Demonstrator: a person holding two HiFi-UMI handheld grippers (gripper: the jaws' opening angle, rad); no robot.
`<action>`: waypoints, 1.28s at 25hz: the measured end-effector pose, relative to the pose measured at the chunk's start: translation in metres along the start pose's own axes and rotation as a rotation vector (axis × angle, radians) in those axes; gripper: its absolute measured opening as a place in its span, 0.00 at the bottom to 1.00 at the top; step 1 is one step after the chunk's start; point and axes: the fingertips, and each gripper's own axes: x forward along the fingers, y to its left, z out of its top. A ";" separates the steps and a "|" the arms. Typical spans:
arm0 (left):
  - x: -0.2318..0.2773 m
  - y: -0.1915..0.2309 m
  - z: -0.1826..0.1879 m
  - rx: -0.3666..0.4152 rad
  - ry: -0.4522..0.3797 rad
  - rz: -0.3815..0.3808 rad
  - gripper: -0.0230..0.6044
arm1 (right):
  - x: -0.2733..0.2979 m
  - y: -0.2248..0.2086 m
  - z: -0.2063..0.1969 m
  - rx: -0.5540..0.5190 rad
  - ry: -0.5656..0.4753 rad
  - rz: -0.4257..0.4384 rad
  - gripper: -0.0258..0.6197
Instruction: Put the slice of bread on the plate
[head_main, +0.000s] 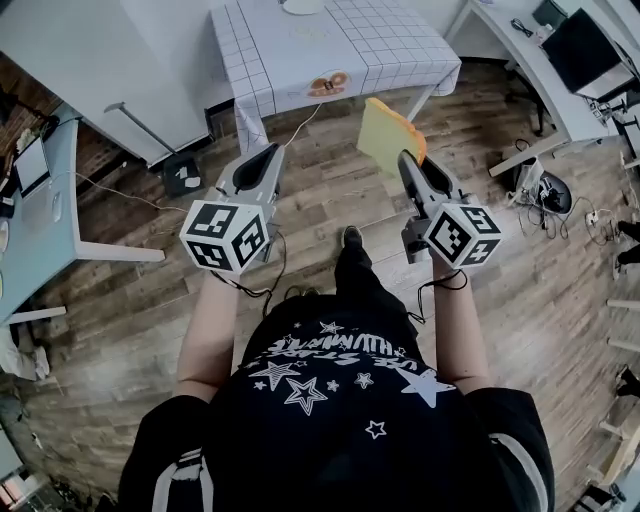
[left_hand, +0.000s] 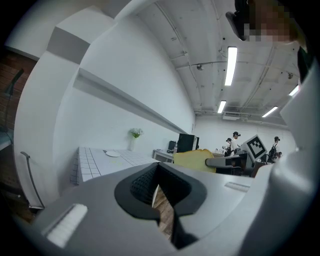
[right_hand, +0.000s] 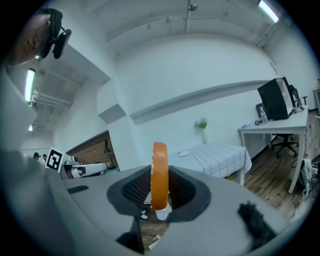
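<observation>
The slice of bread (head_main: 388, 133), pale yellow with an orange crust, stands on edge between the jaws of my right gripper (head_main: 408, 160), which is shut on it. In the right gripper view the bread (right_hand: 160, 170) shows edge-on, with the crust toward the camera. My left gripper (head_main: 262, 160) is held level beside it, shut and with nothing in it; only a thin slit shows between its pads (left_hand: 142, 187). The white plate (head_main: 302, 5) lies at the far side of the checked table (head_main: 300, 50), well ahead of both grippers. The plate (left_hand: 113, 154) also shows small in the left gripper view.
A small orange item (head_main: 328, 83) lies near the table's front edge. A vase of flowers (right_hand: 201, 124) stands by the plate. A pale desk (head_main: 40, 230) is at the left, another desk with a monitor (head_main: 580, 50) at the right. Cables run over the wooden floor (head_main: 320, 200).
</observation>
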 end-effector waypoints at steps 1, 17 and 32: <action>0.010 0.009 -0.002 -0.004 0.000 0.007 0.05 | 0.013 -0.007 -0.003 0.005 0.002 0.006 0.19; 0.128 0.027 -0.011 -0.033 0.006 0.124 0.05 | 0.110 -0.109 0.015 0.024 0.038 0.133 0.19; 0.213 0.049 -0.007 -0.058 0.026 0.252 0.05 | 0.185 -0.187 0.032 0.068 0.070 0.221 0.19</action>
